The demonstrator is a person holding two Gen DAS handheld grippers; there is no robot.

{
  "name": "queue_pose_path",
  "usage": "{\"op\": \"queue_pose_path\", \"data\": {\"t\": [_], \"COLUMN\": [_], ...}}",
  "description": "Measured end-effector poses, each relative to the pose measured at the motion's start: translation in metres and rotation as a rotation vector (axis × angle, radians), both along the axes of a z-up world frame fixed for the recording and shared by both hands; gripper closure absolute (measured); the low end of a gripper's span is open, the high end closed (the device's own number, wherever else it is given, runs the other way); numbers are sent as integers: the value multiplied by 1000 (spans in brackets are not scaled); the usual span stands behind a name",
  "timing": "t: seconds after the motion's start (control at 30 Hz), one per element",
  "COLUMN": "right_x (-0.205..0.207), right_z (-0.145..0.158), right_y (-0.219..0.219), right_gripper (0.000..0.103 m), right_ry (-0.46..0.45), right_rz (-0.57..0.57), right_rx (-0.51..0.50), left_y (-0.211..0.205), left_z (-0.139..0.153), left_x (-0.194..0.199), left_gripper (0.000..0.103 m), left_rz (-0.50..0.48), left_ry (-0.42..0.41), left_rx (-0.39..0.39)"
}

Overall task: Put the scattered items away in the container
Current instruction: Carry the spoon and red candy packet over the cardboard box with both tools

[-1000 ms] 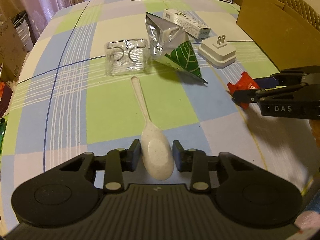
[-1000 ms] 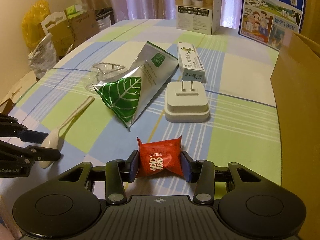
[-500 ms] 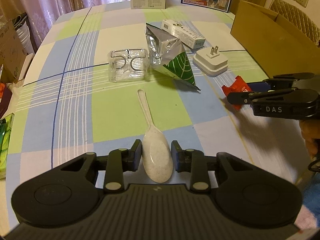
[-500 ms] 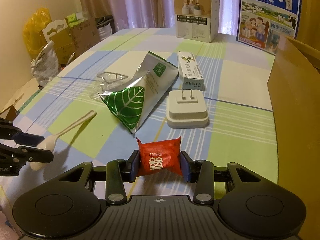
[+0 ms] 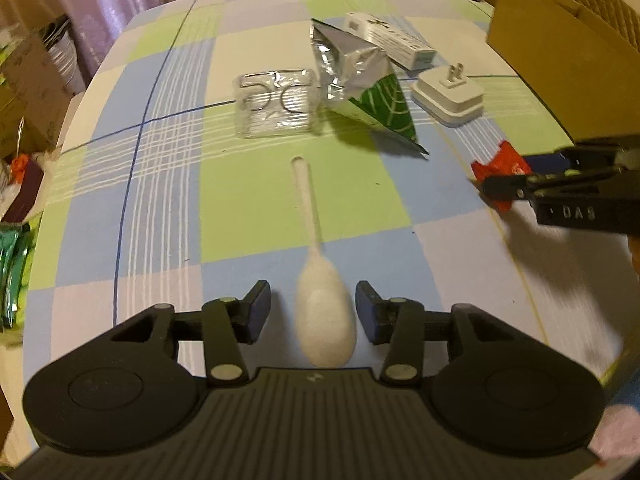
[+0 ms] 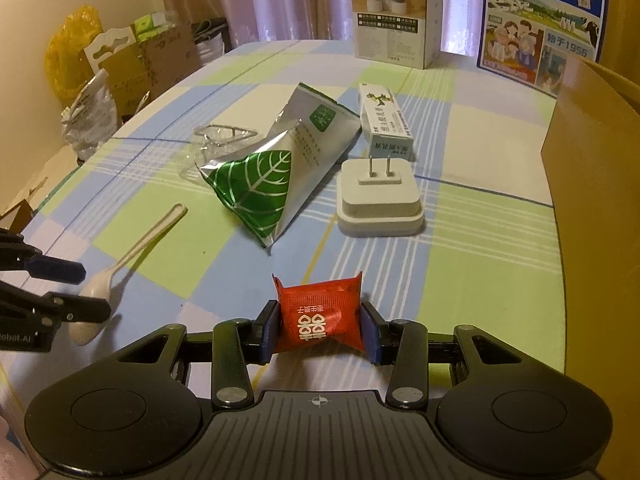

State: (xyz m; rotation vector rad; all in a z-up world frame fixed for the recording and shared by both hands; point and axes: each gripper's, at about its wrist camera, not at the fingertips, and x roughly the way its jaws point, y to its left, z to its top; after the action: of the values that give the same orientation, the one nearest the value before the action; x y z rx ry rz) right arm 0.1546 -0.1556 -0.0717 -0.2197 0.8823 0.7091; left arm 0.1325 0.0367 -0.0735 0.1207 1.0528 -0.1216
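Observation:
My left gripper is open, its pads either side of the bowl of a white plastic spoon that lies on the checked tablecloth, with gaps on both sides. My right gripper is shut on a red candy packet, held just above the table. From the left wrist view the right gripper and red packet are at the right. From the right wrist view the left gripper and spoon are at the left. The brown cardboard box stands at the right.
On the table lie a silver-green foil pouch, a white plug adapter, a slim white carton and a clear plastic blister tray. A product box and a milk carton stand at the far edge.
My left gripper has opened, so the spoon it was holding now sits loose between the pads. My right gripper has lifted slightly, still gripping the red packet.

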Motion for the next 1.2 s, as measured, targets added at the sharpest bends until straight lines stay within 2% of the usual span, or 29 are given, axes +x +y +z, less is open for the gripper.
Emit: {"op": "queue_pose_path", "data": {"t": [0.17,0.23,0.47,0.87,1.2], "right_x": [-1,-1,-4,-16,-39], "right_z": [-1,-1,9,47,88], "right_y": [2,2,0,-10,-42], "right_gripper": [64,64,64,64,64], "right_ry": [0,3,-22,-96,-147], "right_rz": [9,10,8,-21,-66], "right_rx": [-2,0,23,76,101], "left_y": [1,-1,-1,3,-13], "left_z": [-5,-4,4,45,83], "left_x": [3,3,-2,-23,-43], "left_gripper": [66,75,76,76,76], "left_rz": [1,-17,-28,2,-17], "left_ry": [33,32,20,-57,-129], "left_rx": [-6,-15,-20,-64,-75]}}
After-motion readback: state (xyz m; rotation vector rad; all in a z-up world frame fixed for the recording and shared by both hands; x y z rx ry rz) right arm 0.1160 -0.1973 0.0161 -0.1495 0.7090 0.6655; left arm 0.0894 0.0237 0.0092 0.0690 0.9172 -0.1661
